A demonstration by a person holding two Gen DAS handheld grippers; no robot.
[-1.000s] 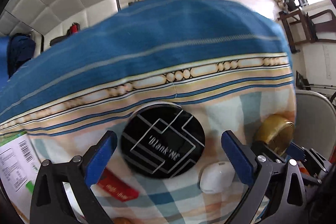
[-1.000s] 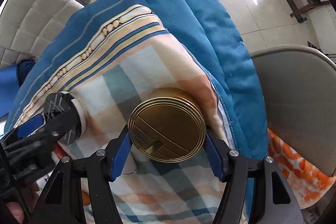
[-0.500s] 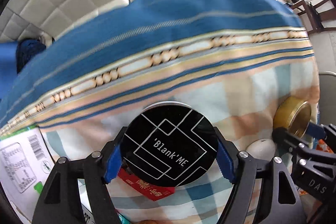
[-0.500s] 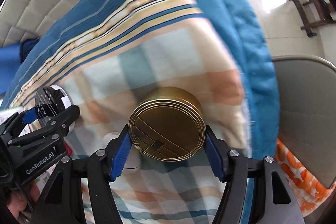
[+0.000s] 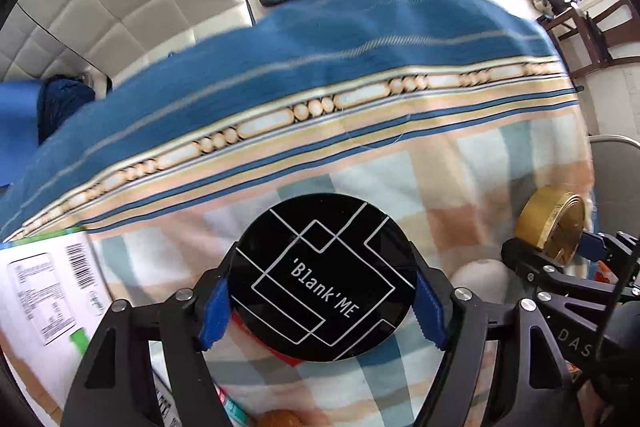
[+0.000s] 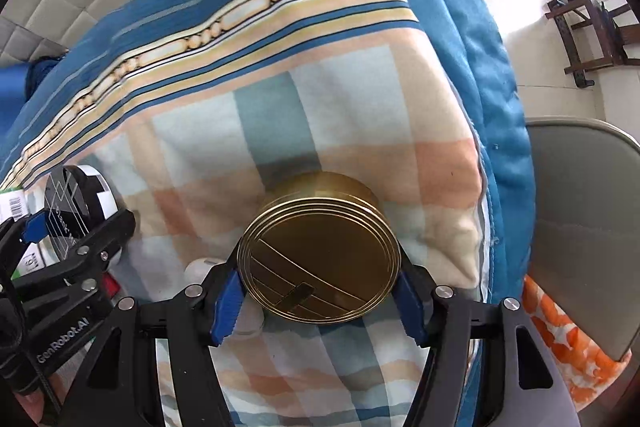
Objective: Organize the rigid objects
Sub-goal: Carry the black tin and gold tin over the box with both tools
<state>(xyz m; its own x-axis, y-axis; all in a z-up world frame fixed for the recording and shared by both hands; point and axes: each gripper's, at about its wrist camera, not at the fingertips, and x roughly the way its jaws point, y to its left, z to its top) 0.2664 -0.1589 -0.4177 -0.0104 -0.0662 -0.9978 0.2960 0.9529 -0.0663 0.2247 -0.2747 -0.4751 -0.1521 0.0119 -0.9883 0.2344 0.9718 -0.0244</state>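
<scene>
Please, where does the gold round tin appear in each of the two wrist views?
Left wrist: the gold tin is at the far right edge, seen edge-on.
Right wrist: the tin is at lower centre, between the blue pads.
Shared landmark: the beaded stripe on the blanket.

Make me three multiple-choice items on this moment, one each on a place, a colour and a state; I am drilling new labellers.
1. Where is the white box in the left wrist view? A left edge B top right C centre
2. The tin in the right gripper is A red B gold C green
3. The left gripper is A empty B out of view C shut on the black tin

A: barcode by the left edge. B: gold lid. C: both pads press its rim.
</scene>
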